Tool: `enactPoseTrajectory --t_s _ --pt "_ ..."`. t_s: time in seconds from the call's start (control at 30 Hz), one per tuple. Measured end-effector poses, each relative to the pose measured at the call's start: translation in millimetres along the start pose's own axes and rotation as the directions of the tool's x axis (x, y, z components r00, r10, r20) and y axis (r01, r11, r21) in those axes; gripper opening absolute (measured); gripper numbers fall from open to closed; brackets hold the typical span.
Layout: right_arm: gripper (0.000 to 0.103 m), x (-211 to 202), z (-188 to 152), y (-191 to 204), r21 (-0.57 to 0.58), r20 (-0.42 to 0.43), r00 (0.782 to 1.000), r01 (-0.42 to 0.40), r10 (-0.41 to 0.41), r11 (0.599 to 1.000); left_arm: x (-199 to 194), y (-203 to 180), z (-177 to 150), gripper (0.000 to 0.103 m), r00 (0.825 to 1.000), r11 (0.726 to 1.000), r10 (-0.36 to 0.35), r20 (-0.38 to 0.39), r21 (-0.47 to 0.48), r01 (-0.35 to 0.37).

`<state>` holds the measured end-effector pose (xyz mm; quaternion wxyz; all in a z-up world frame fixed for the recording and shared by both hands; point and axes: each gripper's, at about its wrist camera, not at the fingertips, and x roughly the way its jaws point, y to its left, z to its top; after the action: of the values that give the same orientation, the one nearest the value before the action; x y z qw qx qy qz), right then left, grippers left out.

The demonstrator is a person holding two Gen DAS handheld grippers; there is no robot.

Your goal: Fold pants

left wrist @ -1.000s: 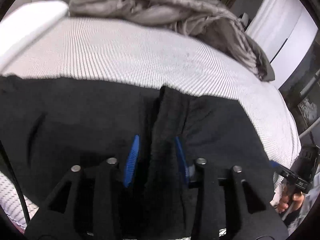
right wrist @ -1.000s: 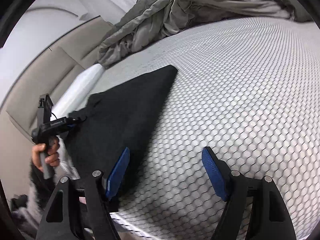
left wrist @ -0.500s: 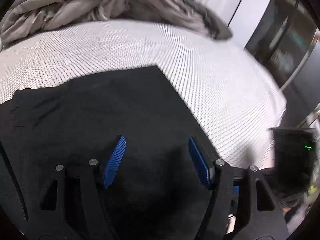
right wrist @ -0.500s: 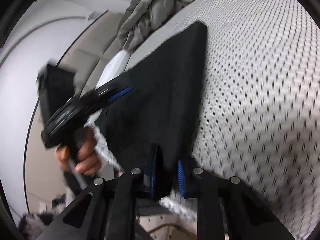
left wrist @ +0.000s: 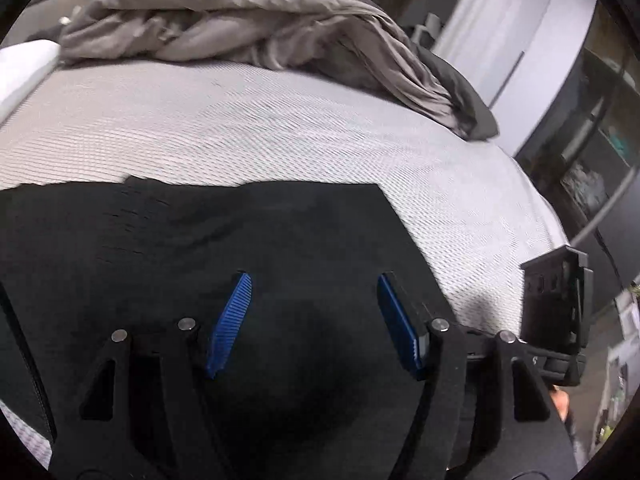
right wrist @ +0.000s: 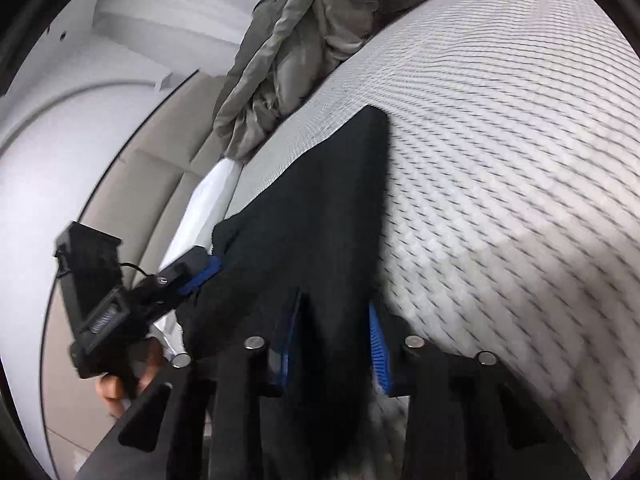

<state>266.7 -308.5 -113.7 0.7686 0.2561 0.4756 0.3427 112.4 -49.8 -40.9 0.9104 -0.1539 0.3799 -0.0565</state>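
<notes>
The biggest change is in my hands. A second ago my left gripper (left wrist: 314, 320) pinched a ridge of the black pants (left wrist: 200, 264); now its blue pads stand wide apart above flat cloth, holding nothing. My right gripper (right wrist: 334, 344), which hung open over bare mattress a second ago, is now clamped on the near edge of the pants (right wrist: 320, 216), cloth bunched between its pads. I judge that the grip has passed from left to right, and that the right hand is set to lift this edge and carry it over for the next fold.

The pants lie dark and mostly smooth across the near side of the mattress (left wrist: 280, 128), one square corner pointing away from me, the far edge a little rumpled toward the left.

The mattress has a pale honeycomb mesh cover. A crumpled grey duvet (left wrist: 248, 20) is heaped at its far side, a white pillow (right wrist: 208, 200) at the padded beige headboard (right wrist: 160, 168). Beyond the bed stand white wardrobe doors (left wrist: 520, 32).
</notes>
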Motion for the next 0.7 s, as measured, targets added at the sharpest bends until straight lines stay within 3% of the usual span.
enactPoseTrajectory --t_s 0.07,0.13,0.23,0.37,0.5,0.53,0.63,0.7 --pt "0.015 14 4 11 -0.059 -0.036 0.998 0.048 -0.05 0.997 5 9 2 0.063 0.999 0.999 0.035 -0.016 -0.011 -0.036" --pt "0.007 7 6 11 -0.074 -0.034 0.998 0.045 -0.048 0.996 14 16 7 0.063 0.998 0.998 0.041 -0.039 -0.037 -0.043" --pt "0.006 -13 12 9 -0.096 -0.001 0.999 0.042 -0.042 0.995 31 12 12 0.063 0.998 1.0 0.012 -0.061 -0.027 -0.014" --pt "0.006 -64 12 -11 -0.094 0.086 0.99 0.12 -0.112 0.988 27 -5 5 0.063 0.998 0.999 -0.012 -0.055 0.042 0.014" --pt "0.01 -115 18 -58 -0.021 0.139 0.958 0.258 -0.252 0.966 29 -20 -2 0.063 0.997 0.997 -0.018 -0.074 0.075 0.024" --pt "0.019 -118 20 -64 -0.002 0.142 0.951 0.277 -0.274 0.961 29 -24 -3 0.063 0.997 0.996 -0.021 -0.074 0.082 0.027" --pt "0.028 -142 21 -83 0.041 0.175 0.93 0.321 -0.323 0.946 27 -38 -4 0.063 0.999 0.994 -0.024 -0.046 0.11 0.028" --pt "0.029 -151 18 -68 -0.001 0.223 0.894 0.398 -0.388 0.917 24 -55 -6 0.063 0.999 0.988 -0.03 -0.02 0.149 0.033"
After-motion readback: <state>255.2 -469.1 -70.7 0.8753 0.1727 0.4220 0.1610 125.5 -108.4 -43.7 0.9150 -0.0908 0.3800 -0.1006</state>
